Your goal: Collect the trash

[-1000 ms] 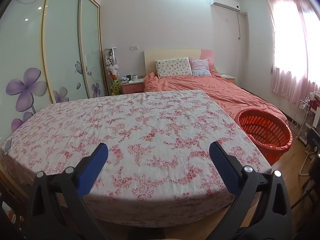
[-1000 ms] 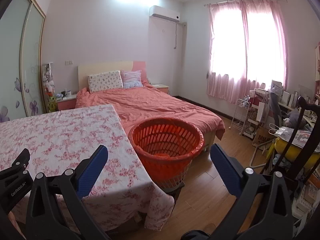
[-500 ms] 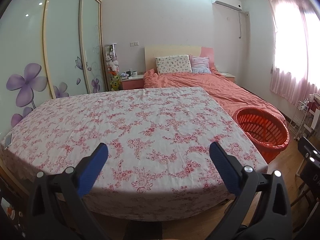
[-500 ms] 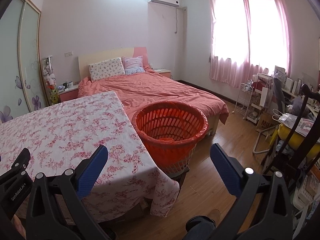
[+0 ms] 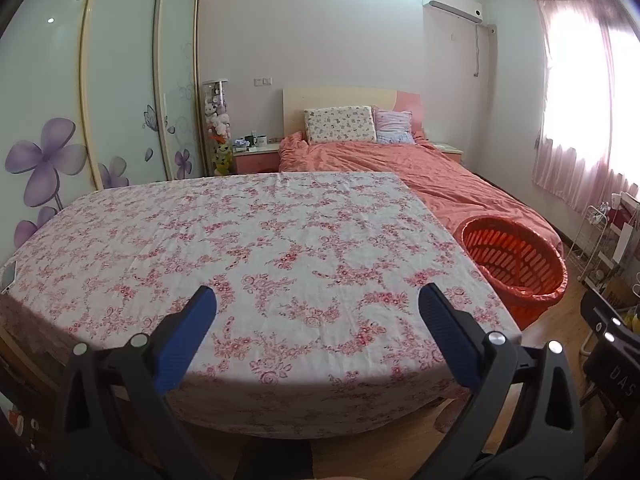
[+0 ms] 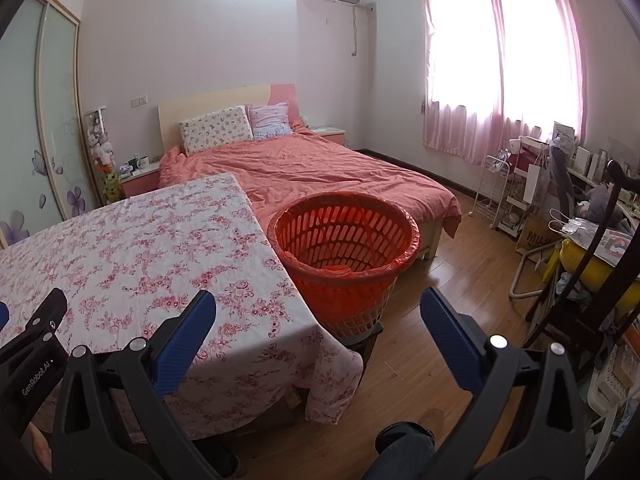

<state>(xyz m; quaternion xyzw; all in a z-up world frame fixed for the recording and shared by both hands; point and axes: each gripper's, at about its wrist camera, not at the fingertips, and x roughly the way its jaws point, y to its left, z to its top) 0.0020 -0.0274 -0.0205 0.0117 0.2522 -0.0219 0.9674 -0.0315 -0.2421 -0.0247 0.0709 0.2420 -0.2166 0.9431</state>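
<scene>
left gripper point(image 5: 316, 312): jaws spread wide, empty, held over near edge of floral-cloth table point(image 5: 256, 240) | right gripper point(image 6: 318, 316): jaws spread wide, empty, above table corner and floor | orange basket point(image 6: 344, 256): just ahead of right gripper, beside table, orange scrap inside | bed point(image 6: 320, 168): beyond basket

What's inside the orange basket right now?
In the right wrist view the orange basket holds a crumpled orange piece low against its near wall, possibly part of its liner. The near wall hides the rest of the bottom. Both grippers, left and right, are open and empty.
</scene>
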